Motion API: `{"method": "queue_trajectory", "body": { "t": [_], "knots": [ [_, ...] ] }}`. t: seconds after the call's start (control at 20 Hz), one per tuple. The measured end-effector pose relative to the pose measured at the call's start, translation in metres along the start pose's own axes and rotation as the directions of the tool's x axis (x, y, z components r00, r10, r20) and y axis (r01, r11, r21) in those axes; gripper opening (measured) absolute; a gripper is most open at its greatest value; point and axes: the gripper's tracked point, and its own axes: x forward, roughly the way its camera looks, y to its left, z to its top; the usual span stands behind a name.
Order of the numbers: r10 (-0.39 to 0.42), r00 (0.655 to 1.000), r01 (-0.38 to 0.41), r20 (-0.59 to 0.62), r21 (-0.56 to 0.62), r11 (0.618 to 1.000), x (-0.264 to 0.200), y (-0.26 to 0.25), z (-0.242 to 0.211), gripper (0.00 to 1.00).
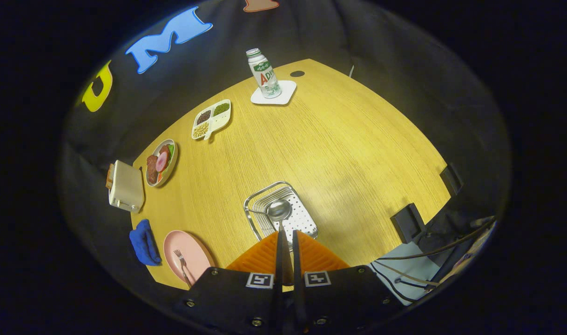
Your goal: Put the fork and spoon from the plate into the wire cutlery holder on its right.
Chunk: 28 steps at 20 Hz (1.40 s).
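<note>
Gripping the spoon (280, 215) by its handle, the claw (287, 242) is nearly closed; its bowl points straight ahead over the holder (302, 221). Fork (183, 266) lies on plate (197, 253), left.

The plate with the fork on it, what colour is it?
Pink. The plate, holding the fork, shows best in the gripper view.

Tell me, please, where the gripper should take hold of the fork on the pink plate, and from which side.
Judging by its pose, grip the fork at mid-handle, coming from above. It lies flat on the pink plate, tines away, so the handle is the easiest part. The gripper holds the spoon now.
</note>
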Motion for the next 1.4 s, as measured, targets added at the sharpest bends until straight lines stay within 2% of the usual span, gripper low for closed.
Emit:
{"method": "queue_trajectory", "body": {
  "t": [0.7,1.35,1.4],
  "knots": [
    [0.106,0.992,-0.101,0.062,-0.077,0.992,-0.032,0.059,0.001,0.1],
    [0.201,0.979,-0.187,0.029,-0.261,0.947,-0.025,0.15,-0.048,0.1],
    [0.208,0.978,-0.195,0.02,-0.275,0.942,-0.024,0.156,-0.054,0.13]
  ]
}}
